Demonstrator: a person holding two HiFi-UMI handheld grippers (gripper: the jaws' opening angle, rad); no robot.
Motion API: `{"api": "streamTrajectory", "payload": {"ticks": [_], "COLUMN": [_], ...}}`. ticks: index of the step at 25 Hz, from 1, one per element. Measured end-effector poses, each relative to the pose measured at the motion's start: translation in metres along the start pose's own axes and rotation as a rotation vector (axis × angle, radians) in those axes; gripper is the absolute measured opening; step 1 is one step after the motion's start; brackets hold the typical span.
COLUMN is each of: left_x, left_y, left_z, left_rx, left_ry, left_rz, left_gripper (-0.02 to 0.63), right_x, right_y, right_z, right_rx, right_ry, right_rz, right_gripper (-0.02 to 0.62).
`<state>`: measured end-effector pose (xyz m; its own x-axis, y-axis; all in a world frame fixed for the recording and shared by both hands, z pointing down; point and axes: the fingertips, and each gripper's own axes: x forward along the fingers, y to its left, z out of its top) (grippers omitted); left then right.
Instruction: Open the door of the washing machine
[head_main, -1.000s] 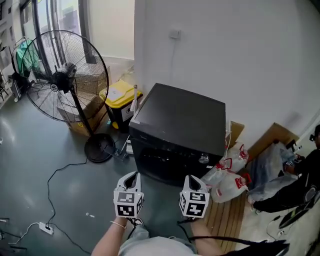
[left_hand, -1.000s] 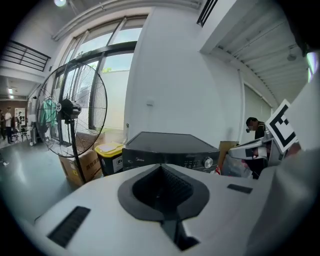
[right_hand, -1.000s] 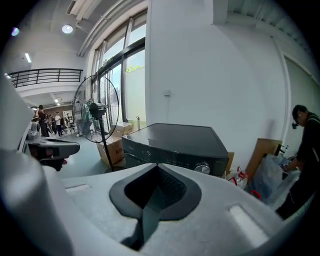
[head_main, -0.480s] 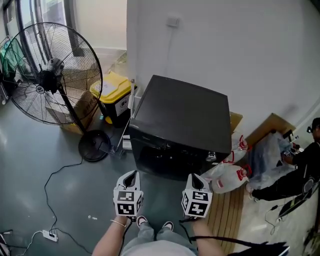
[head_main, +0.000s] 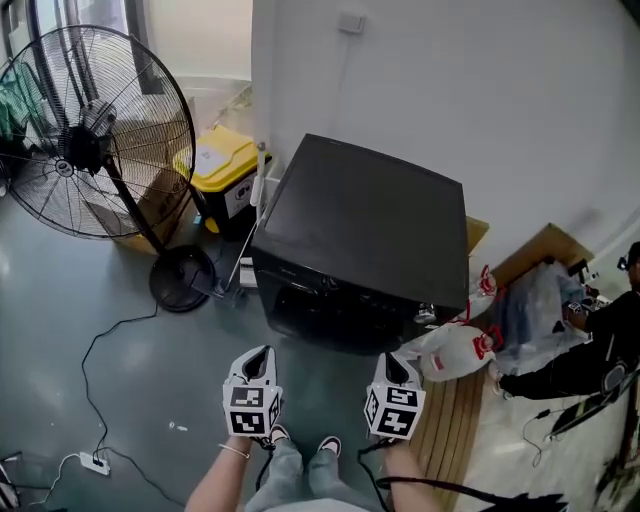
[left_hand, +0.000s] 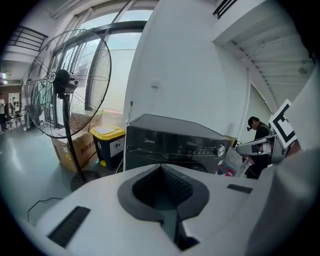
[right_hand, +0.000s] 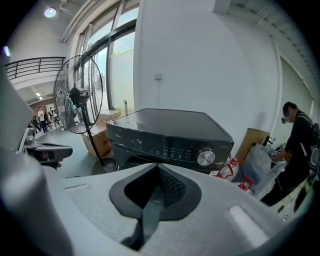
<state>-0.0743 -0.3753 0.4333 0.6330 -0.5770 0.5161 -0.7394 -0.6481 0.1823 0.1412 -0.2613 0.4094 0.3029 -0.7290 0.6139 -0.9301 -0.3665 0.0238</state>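
The black front-loading washing machine (head_main: 365, 215) stands against the white wall, its dark door front (head_main: 325, 310) facing me and closed. A silver knob (head_main: 426, 316) sits at the right of its control strip. My left gripper (head_main: 262, 354) hovers over the floor in front of the machine's left half, shut and empty. My right gripper (head_main: 390, 360) hovers before the right half, also shut with nothing in it. Both are apart from the machine. The left gripper view shows the machine (left_hand: 172, 142) beyond the closed left gripper (left_hand: 161, 167). The right gripper view shows it (right_hand: 170, 135) beyond the closed right gripper (right_hand: 157, 166).
A large standing fan (head_main: 90, 130) is at the left, with a yellow-lidded bin (head_main: 222, 170) and cardboard boxes behind it. A cable runs over the floor to a power strip (head_main: 93, 462). White bags (head_main: 455, 352) and a slatted board (head_main: 450, 430) lie right of the machine. A person (head_main: 600, 350) crouches far right.
Both grippers have sunk a little and stay shut. The machine has drifted upward in the head view, and the person's shoes have come into sight at the bottom edge.
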Motion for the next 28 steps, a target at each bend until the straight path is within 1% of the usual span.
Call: {"api": "streamTrajectory", "payload": {"ticks": [3,7,10,13,17,21,28], "left_x": [0.013,0.035,0.051,0.069,0.096,0.127,0.171], "left_y": [0.005,0.019,0.027,0.034,0.049,0.063,0.078], "left_z": [-0.015,-0.04,-0.059,-0.079,-0.11,-0.144,-0.195], "left_rx": [-0.001,-0.028,-0.047,-0.041,-0.045,-0.069,-0.072], "left_ry": [0.021,0.052,0.061,0.07,0.079,0.09,0.104], "left_rz": [-0.003,0.006,0.004,-0.004,-0.003,0.016,0.028], "left_gripper": [-0.005,-0.005,-0.005,-0.005,-0.005,-0.005,-0.005], "right_x": [0.011,0.029,0.046,0.063,0.089,0.12,0.166], "right_y": [-0.001,0.002,0.002,0.0,0.001,-0.002,-0.001], "right_z": [-0.015,-0.038,-0.054,-0.069,-0.101,-0.137,-0.187], "right_rx": [0.011,0.038,0.02,0.02,0.072,0.125,0.161], "right_ry": [0.034,0.073,0.097,0.105,0.125,0.148,0.173], "right_rz": [-0.001,0.008,-0.001,-0.01,-0.019,-0.035,-0.046], "right_gripper": [0.005,0.005,0.005,0.005,0.005,0.005,0.005]}}
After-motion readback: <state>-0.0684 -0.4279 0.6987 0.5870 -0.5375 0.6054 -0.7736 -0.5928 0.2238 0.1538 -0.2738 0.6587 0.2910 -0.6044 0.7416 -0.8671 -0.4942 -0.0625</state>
